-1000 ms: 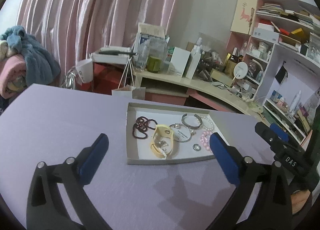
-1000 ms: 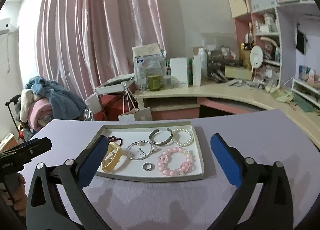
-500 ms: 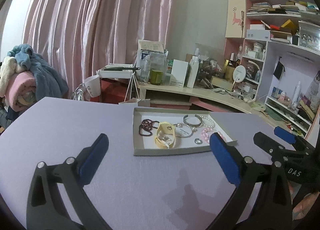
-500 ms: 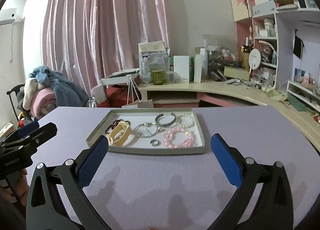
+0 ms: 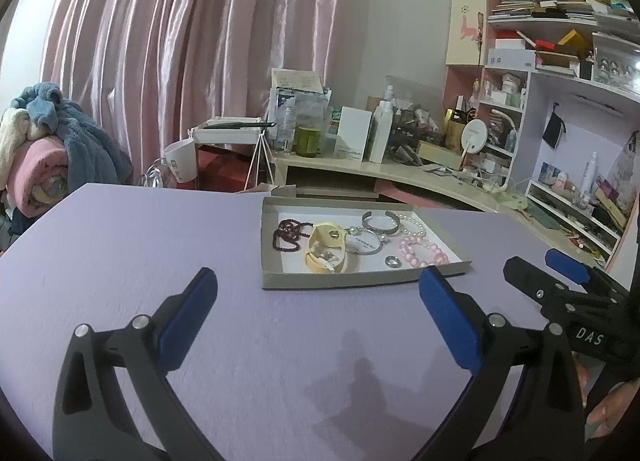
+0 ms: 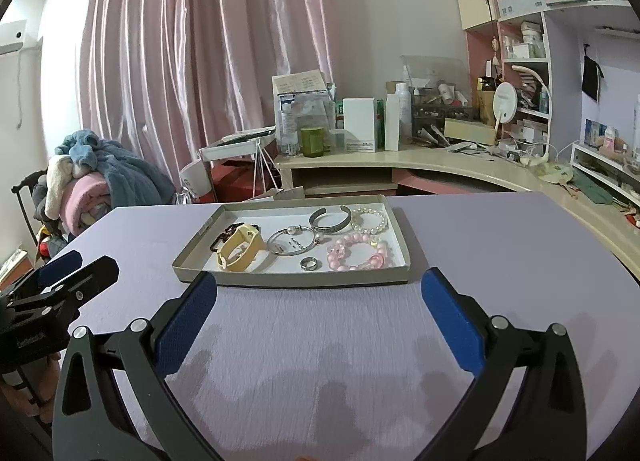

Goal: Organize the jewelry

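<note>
Desk: lilac top, carries tray
Tray: shallow grey box, white floor, mid-desk ahead of both grippers
Jewelry: yellow strap, pink bead bracelet, pearl bracelet, silver cuff, tagged bangle reading "HANNA SU", small ring
Left gripper: fingers spread, empty
Right gripper: fingers spread, empty; "DAS" on body

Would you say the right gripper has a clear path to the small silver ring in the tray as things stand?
Probably yes. The right gripper is open and empty, facing the tray. The silver ring lies alone near the front wall, apart from the pink bead bracelet; only the low wall intervenes.
</note>
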The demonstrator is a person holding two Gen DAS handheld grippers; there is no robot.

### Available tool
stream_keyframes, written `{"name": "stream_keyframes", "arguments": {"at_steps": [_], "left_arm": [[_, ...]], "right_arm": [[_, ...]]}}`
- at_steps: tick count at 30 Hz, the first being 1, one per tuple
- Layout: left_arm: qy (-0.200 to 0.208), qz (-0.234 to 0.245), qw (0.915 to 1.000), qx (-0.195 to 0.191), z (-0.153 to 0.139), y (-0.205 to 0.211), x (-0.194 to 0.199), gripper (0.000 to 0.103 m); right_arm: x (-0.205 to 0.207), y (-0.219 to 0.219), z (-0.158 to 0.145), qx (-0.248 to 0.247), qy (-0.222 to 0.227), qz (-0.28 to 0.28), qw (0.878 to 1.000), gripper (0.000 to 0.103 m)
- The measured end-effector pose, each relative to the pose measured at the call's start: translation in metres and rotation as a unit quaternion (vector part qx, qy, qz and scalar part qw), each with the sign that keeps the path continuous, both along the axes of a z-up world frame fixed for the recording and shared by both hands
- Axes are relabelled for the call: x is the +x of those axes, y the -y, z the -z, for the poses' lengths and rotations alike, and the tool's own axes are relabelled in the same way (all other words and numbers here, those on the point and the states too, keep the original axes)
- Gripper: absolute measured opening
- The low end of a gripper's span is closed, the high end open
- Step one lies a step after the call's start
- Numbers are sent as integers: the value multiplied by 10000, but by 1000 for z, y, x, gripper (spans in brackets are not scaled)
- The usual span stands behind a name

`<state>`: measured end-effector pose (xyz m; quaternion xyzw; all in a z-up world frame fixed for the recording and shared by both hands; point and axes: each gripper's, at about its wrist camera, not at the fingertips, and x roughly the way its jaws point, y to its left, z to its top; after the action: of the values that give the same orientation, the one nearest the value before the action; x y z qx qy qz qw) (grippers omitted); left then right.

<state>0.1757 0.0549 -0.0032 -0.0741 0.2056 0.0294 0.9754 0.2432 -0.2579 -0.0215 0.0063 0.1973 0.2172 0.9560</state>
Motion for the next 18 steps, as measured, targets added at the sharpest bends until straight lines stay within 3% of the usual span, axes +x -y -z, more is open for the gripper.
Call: {"name": "stream_keyframes", "arguments": {"at_steps": [18], "left_arm": [[16, 150, 9997, -200, -1, -1, -3, 101]], "right_arm": [[-6, -1, -4, 116, -13, -127, 9999, 102]]}}
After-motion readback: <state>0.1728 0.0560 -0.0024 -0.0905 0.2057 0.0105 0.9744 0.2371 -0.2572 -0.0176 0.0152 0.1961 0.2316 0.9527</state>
